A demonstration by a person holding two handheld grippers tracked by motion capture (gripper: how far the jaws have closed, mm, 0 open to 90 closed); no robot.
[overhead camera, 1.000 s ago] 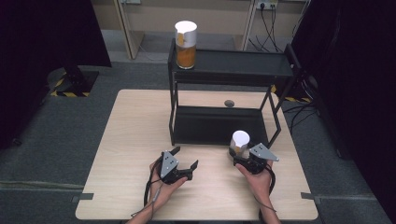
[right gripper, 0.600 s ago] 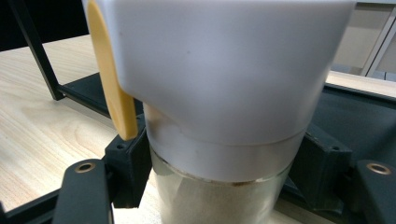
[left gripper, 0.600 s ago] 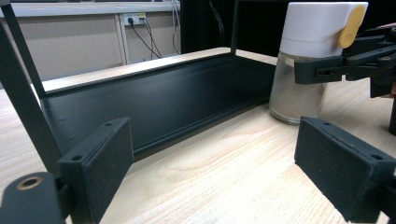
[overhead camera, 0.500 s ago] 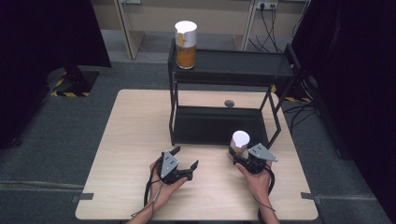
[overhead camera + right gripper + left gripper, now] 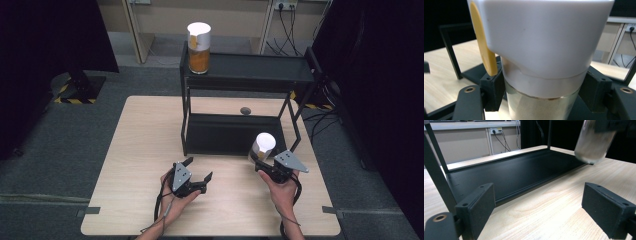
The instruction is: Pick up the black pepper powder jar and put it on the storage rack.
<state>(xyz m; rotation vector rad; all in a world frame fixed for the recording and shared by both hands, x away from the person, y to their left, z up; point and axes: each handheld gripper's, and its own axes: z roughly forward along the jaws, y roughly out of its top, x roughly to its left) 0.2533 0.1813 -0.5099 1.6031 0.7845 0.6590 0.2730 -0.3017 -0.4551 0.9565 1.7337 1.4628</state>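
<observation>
the right tool (image 5: 263,159) grips an upright jar (image 5: 262,146) just in front of the rack (image 5: 248,75), its shelves lying beyond; the left tool (image 5: 199,170) stands wide, empty.

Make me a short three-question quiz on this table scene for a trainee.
1. True or false: the right gripper is shut on the white-lidded jar.
2. Where does the orange-filled jar stand? A) top shelf of the black rack B) the wooden table C) the floor
3. Fill in: the left gripper has its jaws ____ with nothing between them.

Key: 1 true; 2 A; 3 open.
</observation>
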